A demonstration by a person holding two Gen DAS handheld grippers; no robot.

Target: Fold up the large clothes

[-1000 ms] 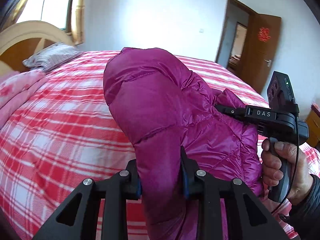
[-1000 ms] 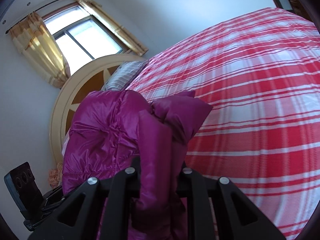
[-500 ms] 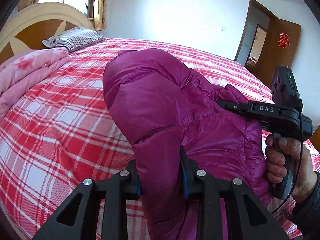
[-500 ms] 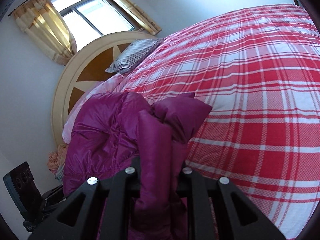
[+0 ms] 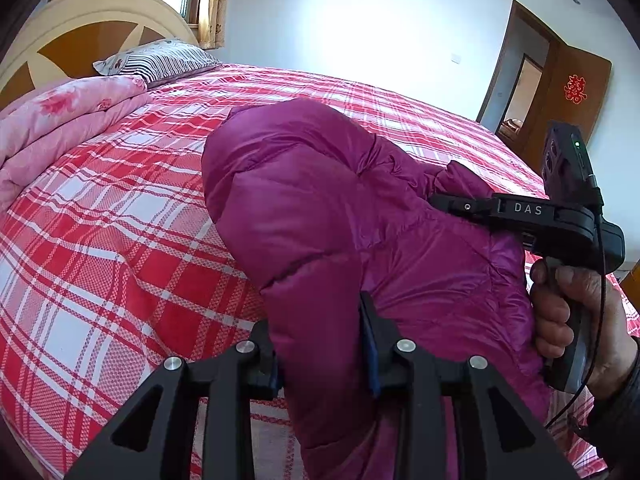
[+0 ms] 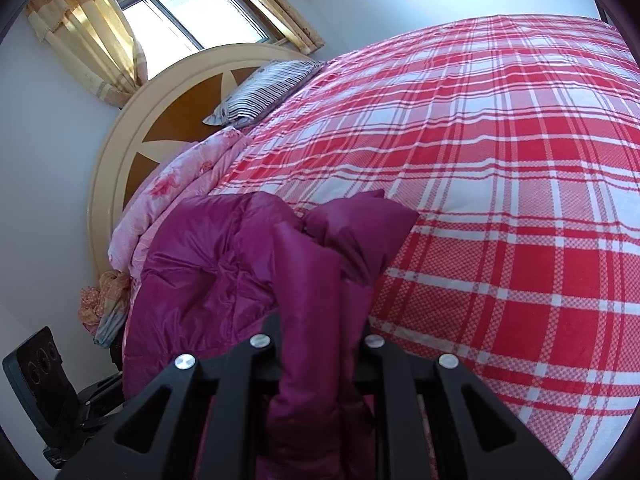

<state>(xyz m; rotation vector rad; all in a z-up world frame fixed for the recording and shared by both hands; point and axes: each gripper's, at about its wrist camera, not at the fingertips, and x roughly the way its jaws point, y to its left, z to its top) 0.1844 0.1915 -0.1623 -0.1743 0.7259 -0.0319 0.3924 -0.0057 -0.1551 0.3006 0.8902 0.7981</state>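
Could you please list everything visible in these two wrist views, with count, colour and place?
Puffer jacket: one, magenta, bunched on the bed, gripped at two spots.
Bedspread: one, red and white plaid, covering the bed.
Quilt: one, pink floral, folded near the headboard.
Pillow: one, black-and-white striped, at the head of the bed.
Headboard: one, cream and brown, rounded, against the wall.
Curtains: yellow, beside the window.
Door: one, brown, open, with a red ornament, far right.
Cloth bundle: one, orange-patterned, beside the bed.
Left gripper: black, jaws shut on a jacket fold.
Right gripper: black, jaws shut on another fold.
Right hand: one, holding the right gripper's handle.
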